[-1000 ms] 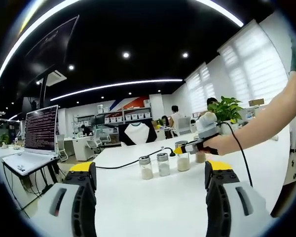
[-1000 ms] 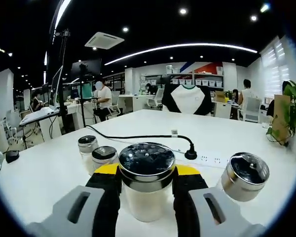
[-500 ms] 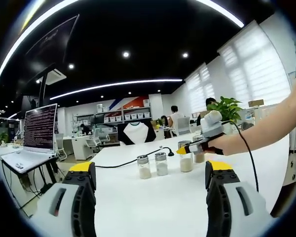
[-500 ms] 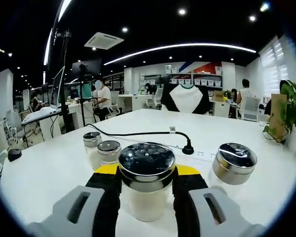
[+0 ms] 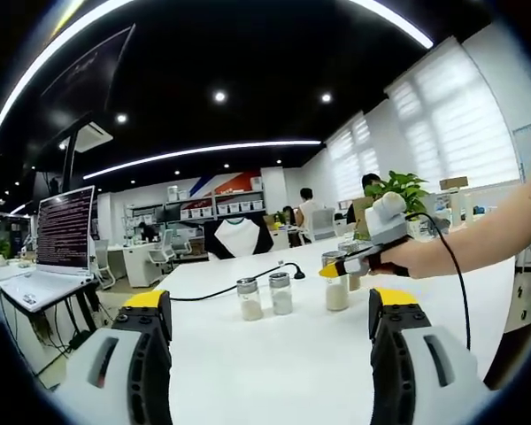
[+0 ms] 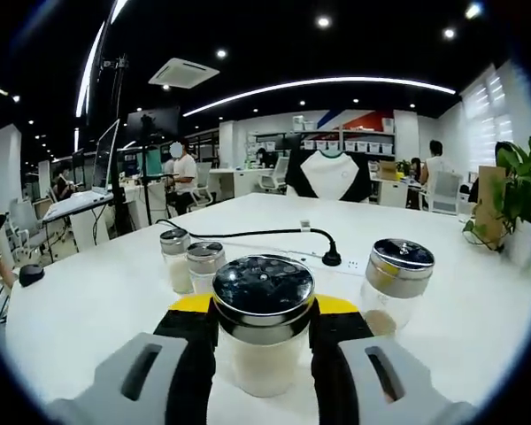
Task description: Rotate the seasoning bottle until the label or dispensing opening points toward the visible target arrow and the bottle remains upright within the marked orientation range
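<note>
My right gripper [image 6: 264, 341] is shut on a glass seasoning bottle [image 6: 264, 288] with a perforated chrome lid and pale powder inside. The bottle stands upright between the yellow-tipped jaws. In the left gripper view the same bottle [image 5: 336, 288] sits in the right gripper [image 5: 347, 266], held by a person's hand over the white table [image 5: 274, 354]; whether its base touches the table is unclear. My left gripper [image 5: 270, 350] is open low in front with nothing between its jaws, well short of the bottles.
Two small shakers [image 6: 191, 261] stand left of the held bottle and a larger chrome-lidded jar [image 6: 393, 282] stands to its right. A black cable and power strip [image 6: 334, 259] lie behind. A laptop [image 5: 57, 252] stands at the left and a potted plant [image 6: 522, 199] at the right.
The right gripper has shifted with the bottle still in it; the neighbouring shakers and jar have slid left and farther off in its view. The left gripper stays open.
</note>
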